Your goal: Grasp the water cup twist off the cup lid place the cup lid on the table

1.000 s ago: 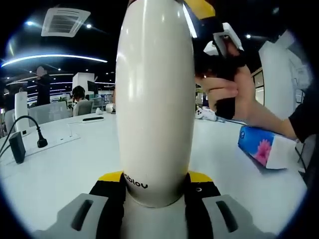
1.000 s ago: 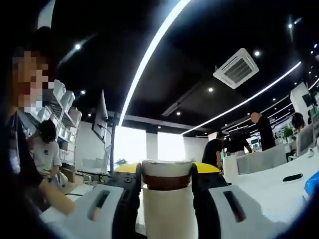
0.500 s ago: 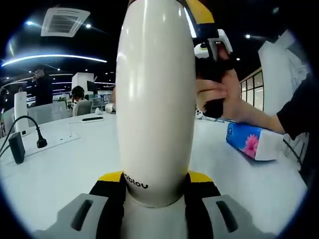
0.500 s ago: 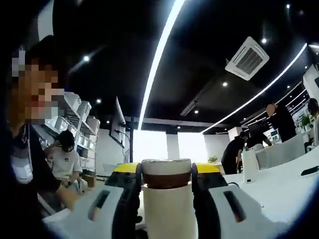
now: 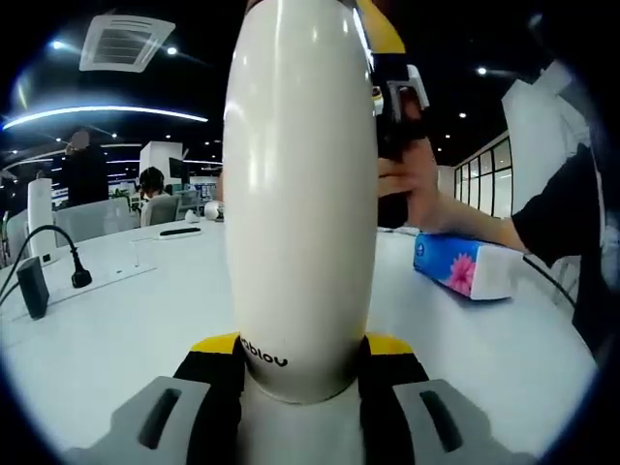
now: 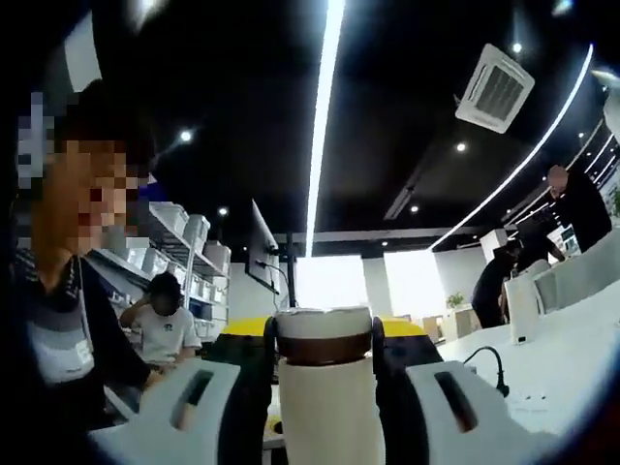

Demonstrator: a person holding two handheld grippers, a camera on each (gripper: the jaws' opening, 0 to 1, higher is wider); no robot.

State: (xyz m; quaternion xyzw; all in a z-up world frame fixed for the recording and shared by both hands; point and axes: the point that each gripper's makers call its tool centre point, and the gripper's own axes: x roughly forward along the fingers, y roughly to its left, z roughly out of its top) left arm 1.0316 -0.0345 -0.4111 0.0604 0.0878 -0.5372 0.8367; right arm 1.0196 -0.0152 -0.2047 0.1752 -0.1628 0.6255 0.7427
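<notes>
A tall white water cup (image 5: 300, 194) stands upright between the jaws of my left gripper (image 5: 302, 360), which is shut on its lower body just above the white table (image 5: 116, 320). My right gripper (image 5: 391, 92), held by a hand (image 5: 412, 179), sits at the cup's top on the right side. In the right gripper view the white cup lid (image 6: 325, 325) with a brown band under it sits between the jaws of my right gripper (image 6: 325, 351), which is shut on it. The cup body (image 6: 325, 417) runs down below the lid.
A blue tissue pack (image 5: 463, 267) lies on the table to the right, under the person's dark sleeve (image 5: 562, 218). A black plug with its cable (image 5: 79, 277) and a dark box (image 5: 34, 287) sit at the left. People stand and sit in the background.
The right gripper and its hand have swung left around the cup's top, and the right gripper view has turned with them. The tissue pack has slid left. The cup and left gripper stay still.
</notes>
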